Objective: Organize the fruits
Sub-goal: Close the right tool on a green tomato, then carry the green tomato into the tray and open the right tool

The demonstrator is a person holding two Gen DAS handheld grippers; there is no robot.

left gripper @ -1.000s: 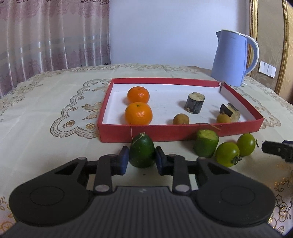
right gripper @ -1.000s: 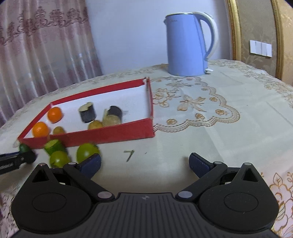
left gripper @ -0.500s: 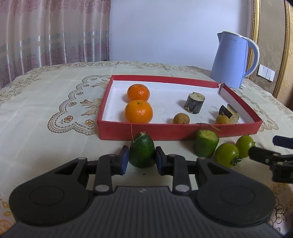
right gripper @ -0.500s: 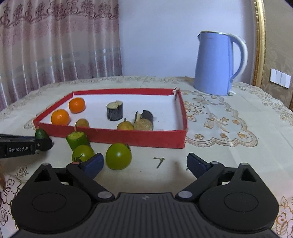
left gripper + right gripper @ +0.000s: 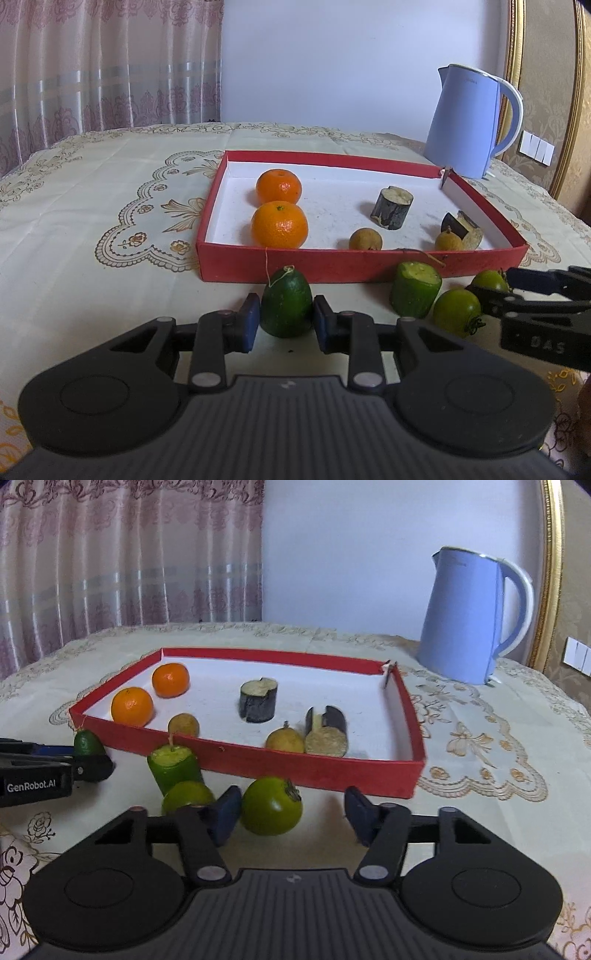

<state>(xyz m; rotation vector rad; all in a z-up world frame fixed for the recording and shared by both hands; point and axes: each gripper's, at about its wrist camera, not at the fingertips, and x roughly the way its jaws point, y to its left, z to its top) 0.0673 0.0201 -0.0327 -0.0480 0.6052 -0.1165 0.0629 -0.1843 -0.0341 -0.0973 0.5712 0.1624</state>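
Right gripper [image 5: 291, 818] nearer, tray [image 5: 258, 762] holding oranges [image 5: 132, 706]

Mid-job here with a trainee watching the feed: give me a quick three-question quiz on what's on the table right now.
1. How many oranges lie in the red tray?
2. True or false: the blue kettle stands outside the red tray.
3. What is the left tool shut on? A) an orange B) the dark green fruit C) the kettle

Key: 1) two; 2) true; 3) B
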